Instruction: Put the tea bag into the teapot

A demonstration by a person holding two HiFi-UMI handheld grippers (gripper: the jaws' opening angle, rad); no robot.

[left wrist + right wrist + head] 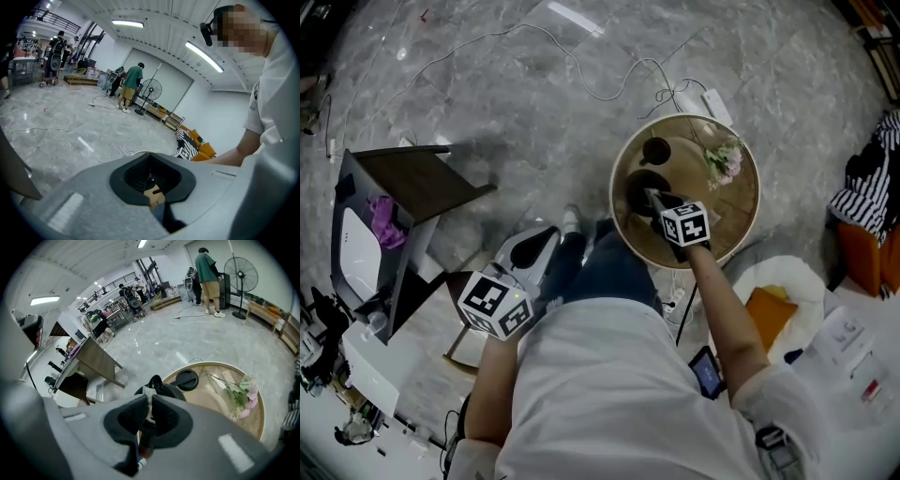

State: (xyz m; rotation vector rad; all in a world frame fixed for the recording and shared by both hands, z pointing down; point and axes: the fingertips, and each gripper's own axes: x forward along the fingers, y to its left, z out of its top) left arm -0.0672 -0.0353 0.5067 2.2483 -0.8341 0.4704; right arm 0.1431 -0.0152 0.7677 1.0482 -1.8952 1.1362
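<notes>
A black teapot point(639, 190) stands on the round wooden table point(741, 220), with its black lid point(655, 150) lying just behind it. My right gripper point(657, 200) hangs directly over the pot's open top, shut on a small white tea bag point(148, 397). In the right gripper view the teapot point(176, 392) shows just past the jaws, with the lid point(187, 379) beyond it. My left gripper point(532, 251) is held low over the person's lap, away from the table. Its jaws look closed with nothing between them point(151, 180).
Pink flowers point(724, 159) lie on the table's far right. A dark wooden side table point(422, 178) stands to the left. A white cable point(609, 89) and a power strip point(714, 105) lie on the marble floor. Striped cloth point(867, 183) and an orange cushion point(766, 314) sit to the right.
</notes>
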